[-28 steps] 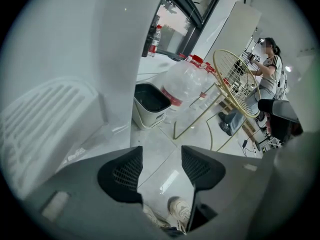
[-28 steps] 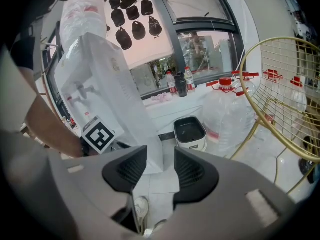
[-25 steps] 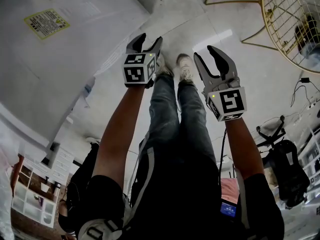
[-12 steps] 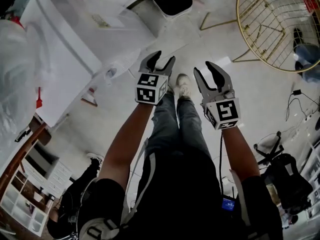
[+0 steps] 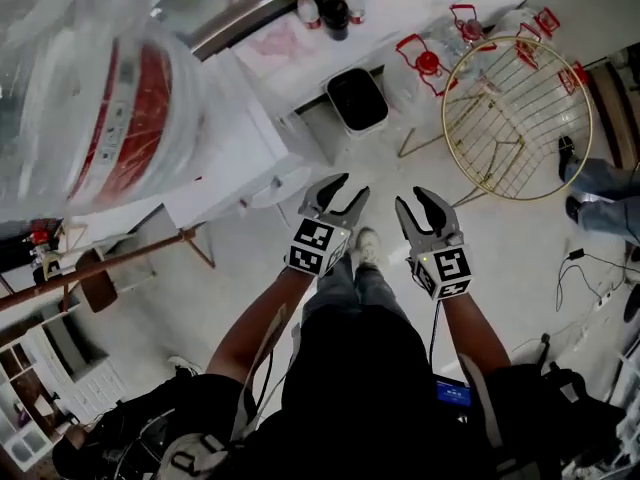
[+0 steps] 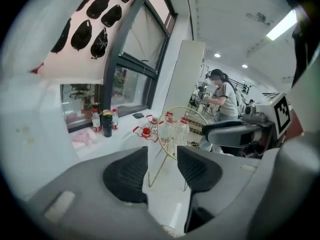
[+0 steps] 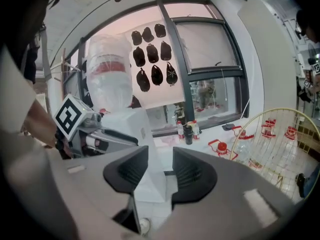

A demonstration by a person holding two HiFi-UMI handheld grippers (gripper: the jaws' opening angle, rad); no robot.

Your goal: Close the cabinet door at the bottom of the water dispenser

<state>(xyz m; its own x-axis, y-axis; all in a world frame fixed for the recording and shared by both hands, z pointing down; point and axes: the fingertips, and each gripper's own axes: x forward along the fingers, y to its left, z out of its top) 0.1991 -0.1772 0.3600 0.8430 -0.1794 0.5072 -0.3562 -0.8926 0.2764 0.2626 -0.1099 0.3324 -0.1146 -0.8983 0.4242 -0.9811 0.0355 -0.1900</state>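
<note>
L gripper (image 5: 350, 187) closing, empty (R gripper (image 5: 413, 200) ajar)

**Head view**
- Water dispenser (image 5: 240, 153), 10 o'clock: white casing.
- Wrapped bottle (image 5: 120, 108), 10 o'clock: clear film over red and white bands.
- Bin (image 5: 357, 99), 12 o'clock: black interior, white rim.
- Wire rack (image 5: 517, 118), 2 o'clock: gold, open grid pattern.
- Jugs (image 5: 428, 61), 1 o'clock: clear, with red handles and caps.
- Floor (image 5: 510, 238), 3 o'clock: pale grey.
- Trousers (image 5: 365, 286), centre: faded blue-grey.

**Right gripper view**
- Window sheet (image 7: 160, 59), 12 o'clock: pale pink, printed with rows of black cap shapes.
- Window frame (image 7: 176, 59), 12 o'clock: dark grey.
</note>
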